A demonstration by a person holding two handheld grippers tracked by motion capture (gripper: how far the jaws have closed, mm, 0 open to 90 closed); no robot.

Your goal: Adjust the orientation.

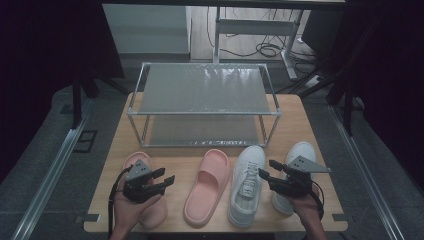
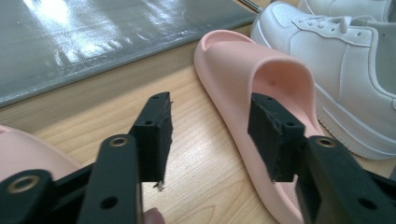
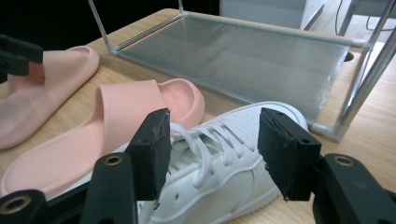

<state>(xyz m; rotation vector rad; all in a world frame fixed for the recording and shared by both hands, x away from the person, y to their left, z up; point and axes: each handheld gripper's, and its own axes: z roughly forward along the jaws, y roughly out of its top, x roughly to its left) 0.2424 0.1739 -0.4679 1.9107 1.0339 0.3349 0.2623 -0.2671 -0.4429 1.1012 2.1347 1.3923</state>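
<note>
Two pink slippers and two white sneakers lie in a row on the wooden table [image 1: 295, 112] in front of a metal shoe rack [image 1: 202, 90]. My left gripper [image 1: 165, 176] hovers open over the left pink slipper [image 1: 152, 212], its jaws pointing toward the middle pink slipper [image 1: 207, 185]. In the left gripper view the left gripper [image 2: 210, 135] is open, with the middle pink slipper [image 2: 261, 74] just past its right pad. My right gripper [image 1: 268, 168] is open above the right sneaker [image 1: 301, 151], aimed at the left sneaker [image 1: 247, 185]. The right gripper [image 3: 212, 140] frames that sneaker's laces [image 3: 224, 135].
The rack has two mesh shelves; its lower shelf [image 3: 252, 60] sits just behind the shoes. The rack's corner post [image 3: 364, 79] stands at the right of the right gripper view. Cables and a desk frame [image 1: 260, 30] lie on the floor beyond the table.
</note>
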